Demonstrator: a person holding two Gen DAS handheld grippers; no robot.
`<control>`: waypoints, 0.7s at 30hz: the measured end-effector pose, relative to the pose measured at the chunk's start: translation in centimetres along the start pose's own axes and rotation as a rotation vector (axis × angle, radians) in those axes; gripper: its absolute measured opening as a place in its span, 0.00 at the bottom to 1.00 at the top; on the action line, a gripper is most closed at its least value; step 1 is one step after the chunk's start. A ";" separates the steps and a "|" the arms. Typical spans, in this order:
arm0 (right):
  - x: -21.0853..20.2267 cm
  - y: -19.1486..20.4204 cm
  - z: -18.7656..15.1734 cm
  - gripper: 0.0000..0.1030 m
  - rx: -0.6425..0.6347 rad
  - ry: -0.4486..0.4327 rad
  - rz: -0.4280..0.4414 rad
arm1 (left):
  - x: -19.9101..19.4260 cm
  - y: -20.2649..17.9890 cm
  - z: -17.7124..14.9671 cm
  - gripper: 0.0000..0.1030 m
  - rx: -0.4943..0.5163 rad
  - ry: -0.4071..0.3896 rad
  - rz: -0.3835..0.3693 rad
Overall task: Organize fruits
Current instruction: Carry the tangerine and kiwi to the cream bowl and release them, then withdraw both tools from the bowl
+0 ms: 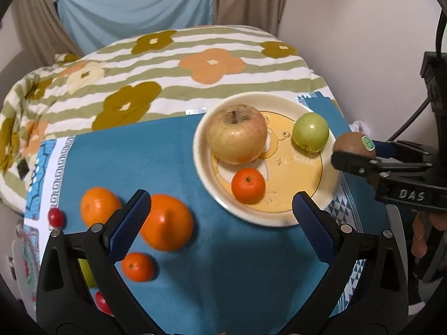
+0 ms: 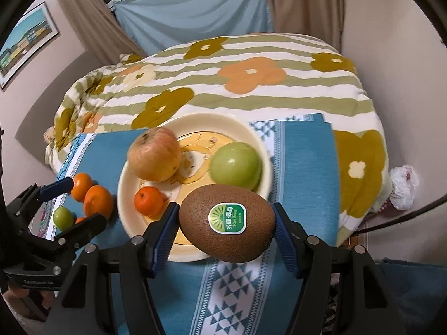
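Observation:
A cream plate (image 1: 328, 195) (image 2: 125, 209) on the blue cloth holds a large apple (image 1: 236, 134) (image 2: 155, 157), a green fruit (image 1: 310, 131) (image 2: 236, 166) and a small mandarin (image 1: 248, 185) (image 2: 148, 199). My right gripper (image 2: 226, 217) (image 1: 352, 150) is shut on a brown kiwi (image 2: 227, 222) (image 1: 353, 143) with a green sticker, held over the plate's near right rim. My left gripper (image 1: 220, 209) is open and empty above the cloth, left of the plate; it also shows in the right wrist view (image 2: 83, 201).
On the cloth left of the plate lie two oranges (image 1: 167, 222) (image 1: 99, 206), a small mandarin (image 1: 137, 266), red cherry tomatoes (image 1: 56, 217) and a small green fruit (image 2: 63, 217). A flowered quilt (image 1: 167, 64) lies behind. A white bag (image 2: 403, 184) sits at the right.

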State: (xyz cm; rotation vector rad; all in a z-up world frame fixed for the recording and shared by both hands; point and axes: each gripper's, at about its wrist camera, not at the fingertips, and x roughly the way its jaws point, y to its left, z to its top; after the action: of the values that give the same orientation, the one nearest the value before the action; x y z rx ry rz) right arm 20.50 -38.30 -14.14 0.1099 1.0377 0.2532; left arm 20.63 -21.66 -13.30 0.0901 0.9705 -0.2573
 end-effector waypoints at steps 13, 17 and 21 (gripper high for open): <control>3.7 2.1 -0.5 0.59 -0.150 0.019 -0.007 | -1.6 2.5 -2.4 1.00 -0.031 0.016 0.089; 4.1 2.0 -0.9 0.61 -0.125 0.041 0.011 | -1.8 2.5 -2.8 1.00 -0.033 0.018 0.088; 2.4 2.3 -1.1 1.00 -0.134 -0.039 -0.010 | -2.3 2.7 -3.1 1.00 -0.046 0.015 0.087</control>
State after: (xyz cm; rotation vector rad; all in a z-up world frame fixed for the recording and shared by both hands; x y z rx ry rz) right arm 20.33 -35.46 -16.20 -0.0118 0.9790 0.3096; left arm 17.60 -18.04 -13.20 0.0921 0.9839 -0.1542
